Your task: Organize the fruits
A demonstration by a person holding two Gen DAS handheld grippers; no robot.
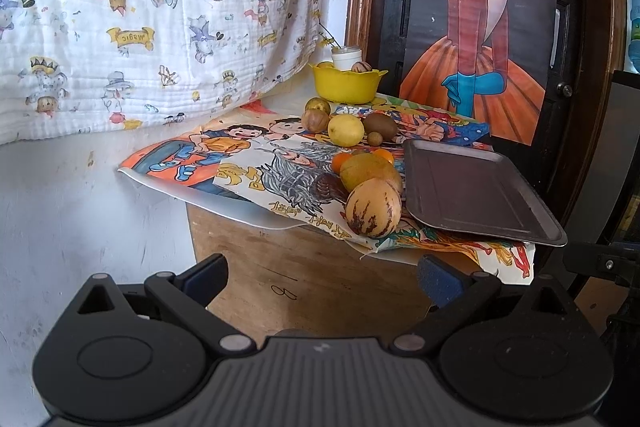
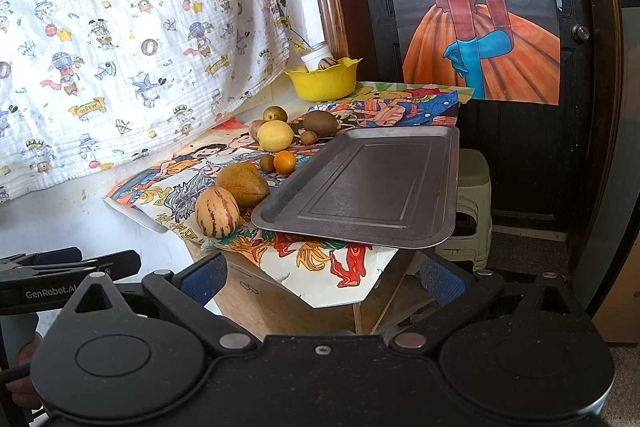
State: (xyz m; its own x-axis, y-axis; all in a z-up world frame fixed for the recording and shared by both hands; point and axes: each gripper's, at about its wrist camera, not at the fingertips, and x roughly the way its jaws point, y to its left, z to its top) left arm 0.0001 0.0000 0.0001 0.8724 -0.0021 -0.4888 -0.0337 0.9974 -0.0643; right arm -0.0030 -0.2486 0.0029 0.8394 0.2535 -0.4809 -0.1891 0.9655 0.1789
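With both the left gripper (image 1: 322,277) and right gripper (image 2: 322,277) spread wide and empty short of the table, the nearest striped melon (image 2: 217,212), just left of the bare metal tray (image 2: 448,187), wants a centred, gentle squeeze.

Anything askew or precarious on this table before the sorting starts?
Yes. The metal tray sits skewed, its near corner jutting past the table edge. The drawing sheets under it also droop over that edge. The striped fruit rests close to the edge.
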